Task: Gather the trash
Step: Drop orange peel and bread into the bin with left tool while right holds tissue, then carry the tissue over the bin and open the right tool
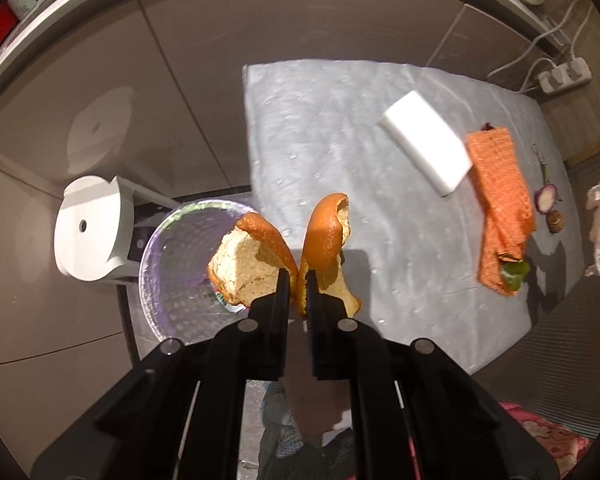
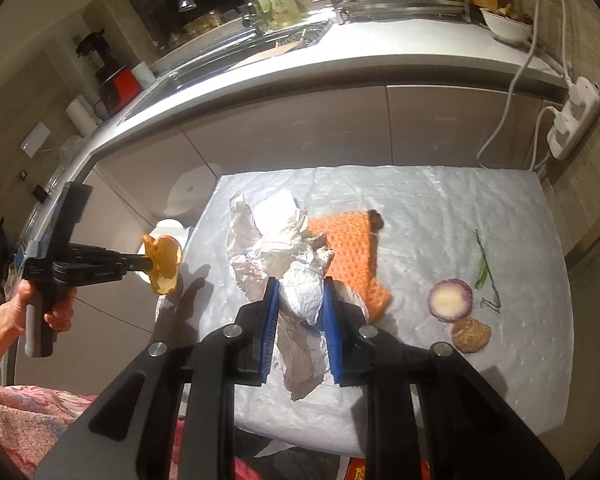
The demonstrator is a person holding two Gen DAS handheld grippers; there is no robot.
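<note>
My left gripper (image 1: 298, 280) is shut on an orange peel (image 1: 328, 228) and holds it over the left edge of the table, beside a bin with a clear liner (image 1: 180, 264) on the floor. The peel also shows in the right wrist view (image 2: 164, 264), held by the left gripper (image 2: 150, 266). My right gripper (image 2: 300, 296) is shut on a crumpled white tissue (image 2: 300, 292) and holds it above the table. An onion slice (image 2: 450, 299), a mushroom (image 2: 471, 334) and a green stem (image 2: 483, 270) lie on the table at the right.
The table has a white cover (image 2: 420, 208). An orange cloth (image 1: 500, 200) and a white sponge block (image 1: 428, 148) lie on it. A white stool (image 1: 92, 228) stands by the bin. Cabinet doors (image 2: 300, 128) and a power strip (image 2: 572, 120) are behind the table.
</note>
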